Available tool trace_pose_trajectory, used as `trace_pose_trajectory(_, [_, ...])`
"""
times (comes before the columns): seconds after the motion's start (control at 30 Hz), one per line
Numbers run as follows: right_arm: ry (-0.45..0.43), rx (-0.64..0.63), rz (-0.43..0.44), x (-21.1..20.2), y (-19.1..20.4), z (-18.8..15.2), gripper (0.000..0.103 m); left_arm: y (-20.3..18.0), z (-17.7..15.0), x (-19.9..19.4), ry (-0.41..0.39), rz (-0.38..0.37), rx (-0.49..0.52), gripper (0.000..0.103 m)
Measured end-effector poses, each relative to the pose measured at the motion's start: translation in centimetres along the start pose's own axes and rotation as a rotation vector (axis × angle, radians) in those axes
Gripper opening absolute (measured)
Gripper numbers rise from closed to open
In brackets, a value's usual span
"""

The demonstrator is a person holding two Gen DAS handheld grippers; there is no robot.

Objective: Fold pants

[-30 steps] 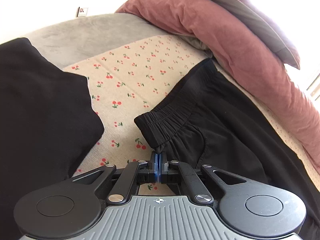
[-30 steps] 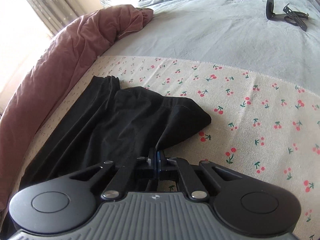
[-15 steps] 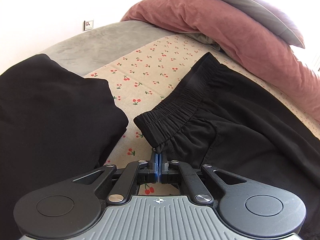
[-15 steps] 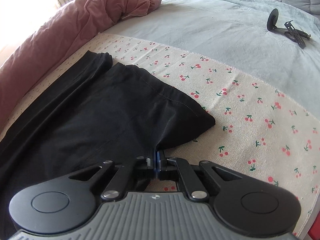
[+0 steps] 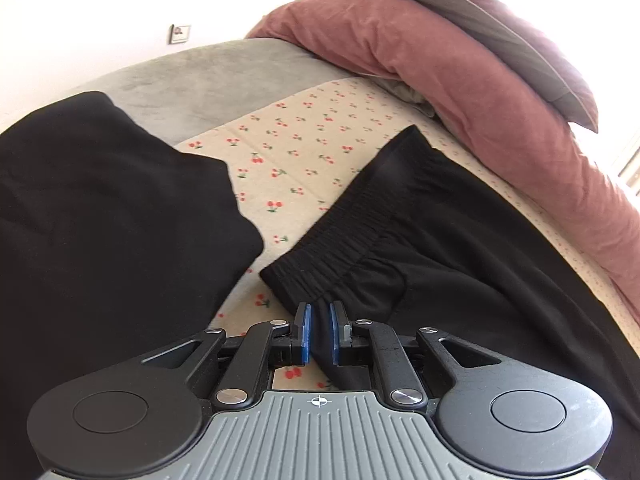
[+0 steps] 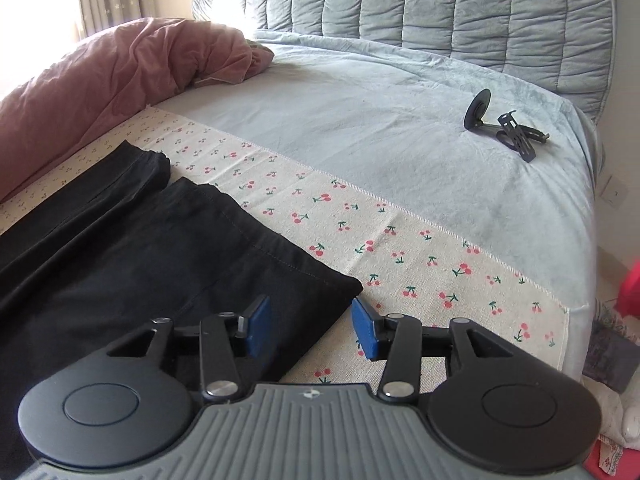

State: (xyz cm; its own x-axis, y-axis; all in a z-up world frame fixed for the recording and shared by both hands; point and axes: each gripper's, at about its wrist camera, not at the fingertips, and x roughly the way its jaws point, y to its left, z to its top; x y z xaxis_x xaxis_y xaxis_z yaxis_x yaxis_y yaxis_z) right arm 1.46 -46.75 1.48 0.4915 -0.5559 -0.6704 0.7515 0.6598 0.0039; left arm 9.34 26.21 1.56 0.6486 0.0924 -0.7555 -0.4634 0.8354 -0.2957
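Fingers of the left gripper (image 5: 319,334) stand a little apart, with a fold of the pants (image 5: 460,264) lying loose between the blue pads by the elastic waistband (image 5: 340,232), so nothing looks pinched. The right gripper (image 6: 310,330) has its fingers spread wide over the hem corner (image 6: 344,286), gripping nothing. Both poses suggest the garment has been set down flat, lengthwise on the cherry-print cloth (image 6: 400,248), which probably serves as a clean folding area on the bed (image 6: 400,128). Another black garment (image 5: 100,220) lies just beside the waistband, apart from it. Farther off, the pink duvet (image 5: 460,68) is bunched along the edge, likely pushed aside for room, and a small black metal stand (image 6: 504,130) rests well apart near the headboard (image 6: 400,4). No brand, label or writing can be read.
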Motion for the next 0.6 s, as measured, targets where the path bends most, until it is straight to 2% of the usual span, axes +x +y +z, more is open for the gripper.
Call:
trace_pose_trajectory(0.07, [-0.046,-0.061,0.029,-1.3,1.6,0.0,0.06,-1.2,0.2,0.1,-0.001,-0.023,0.03,0.017])
trace_pose_trajectory(0.1, [-0.052,-0.106,0.07,-1.8,2.8,-0.2,0.061,-1.9,0.2,0.3,0.005,-0.031,0.052,0.021])
trace_pose_trajectory(0.17, [-0.011,-0.194,0.21,-2.3,5.5,-0.6,0.062,-3.5,0.1,0.9,0.031,-0.062,0.09,0.04])
trace_pose_trajectory(0.2, [0.026,-0.233,0.284,-2.5,6.8,-1.0,0.062,-4.4,0.0,1.1,0.034,-0.079,0.114,0.045])
trace_pose_trajectory(0.27, [0.09,-0.3,0.383,-2.5,9.5,-1.7,0.063,-6.4,-0.4,1.5,0.023,-0.086,0.18,0.065])
trace_pose_trajectory(0.33, [0.139,-0.363,0.448,-2.5,12.1,-2.4,0.063,-8.8,-1.2,2.2,0.02,-0.081,0.277,0.069])
trace_pose_trajectory(0.43, [0.223,-0.436,0.492,-1.9,15.2,-3.7,0.063,-11.4,-2.4,3.9,0.062,-0.101,0.38,0.07])
trace_pose_trajectory(0.5, [0.263,-0.491,0.485,-1.2,16.3,-4.6,0.063,-12.5,-3.2,5.2,0.094,-0.075,0.423,0.07])
trace_pose_trajectory(0.6, [0.299,-0.562,0.423,0.3,16.2,-5.5,0.066,-12.5,-4.3,7.0,0.12,-0.002,0.472,0.07])
